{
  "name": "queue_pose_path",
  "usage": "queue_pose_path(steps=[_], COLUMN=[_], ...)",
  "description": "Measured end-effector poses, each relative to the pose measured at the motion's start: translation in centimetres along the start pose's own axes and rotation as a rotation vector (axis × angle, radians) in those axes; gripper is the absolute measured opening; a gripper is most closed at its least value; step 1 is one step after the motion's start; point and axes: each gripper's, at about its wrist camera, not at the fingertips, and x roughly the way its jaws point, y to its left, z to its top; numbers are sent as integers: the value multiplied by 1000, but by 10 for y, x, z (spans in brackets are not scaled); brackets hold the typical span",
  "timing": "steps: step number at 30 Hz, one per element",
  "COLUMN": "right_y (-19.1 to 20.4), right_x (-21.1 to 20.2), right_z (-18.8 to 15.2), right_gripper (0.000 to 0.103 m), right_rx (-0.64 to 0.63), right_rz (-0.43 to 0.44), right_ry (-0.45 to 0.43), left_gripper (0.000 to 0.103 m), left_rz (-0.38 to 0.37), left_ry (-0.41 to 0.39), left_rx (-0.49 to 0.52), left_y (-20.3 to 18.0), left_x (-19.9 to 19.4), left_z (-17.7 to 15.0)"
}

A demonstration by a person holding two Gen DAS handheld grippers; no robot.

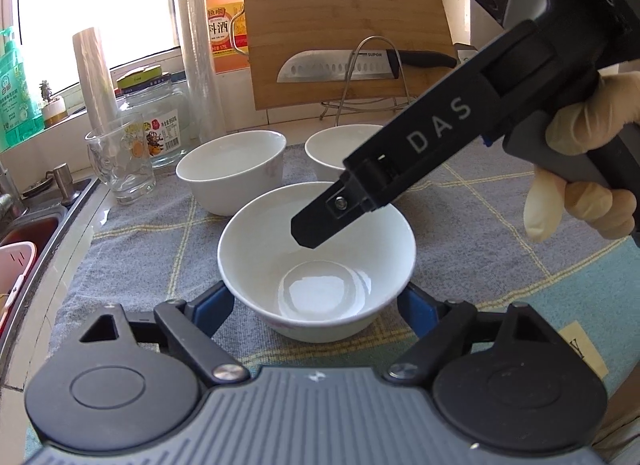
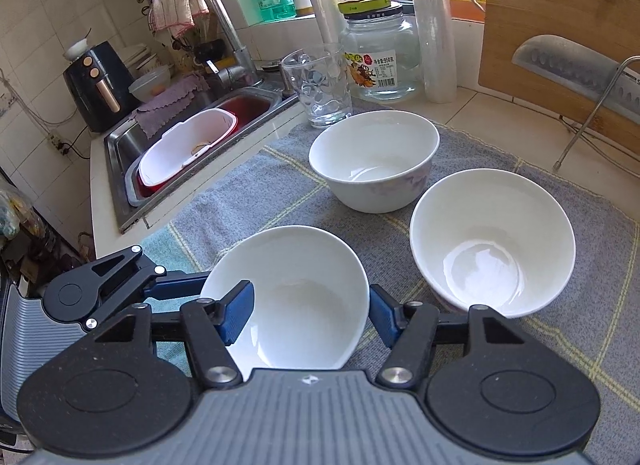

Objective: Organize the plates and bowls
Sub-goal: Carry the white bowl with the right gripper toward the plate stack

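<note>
Three white bowls stand on a grey checked cloth. In the left wrist view the nearest bowl sits between my left gripper's blue pads, which look to touch its sides. Two more bowls stand behind, back left and back right. My right gripper reaches over the near bowl's rim, one finger inside. In the right wrist view my right gripper straddles the near bowl's rim: the left pad is inside, the right pad outside. The other bowls are at the right and behind.
A drinking glass, a glass jar, rolls of film and a cooking wine bottle stand at the back. A cutting board with a knife leans on a wire rack. The sink with a pink basin is on the left.
</note>
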Motion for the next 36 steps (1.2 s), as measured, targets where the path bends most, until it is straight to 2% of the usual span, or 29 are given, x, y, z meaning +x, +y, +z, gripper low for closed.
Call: queue_pose_path(steps=[15,36], right_y=[-8,-60], right_x=[-50,-120], right_z=[-30,-79], right_gripper=[68,68], right_rx=[85,203], right_rz=[-23,-143], right_ry=[-47,-91], left_gripper=[88,88], left_rz=[-75,-224], left_ry=[1,-10], left_rx=[37,131], left_y=[-32,-102], left_x=[-20,5], left_z=[8,26])
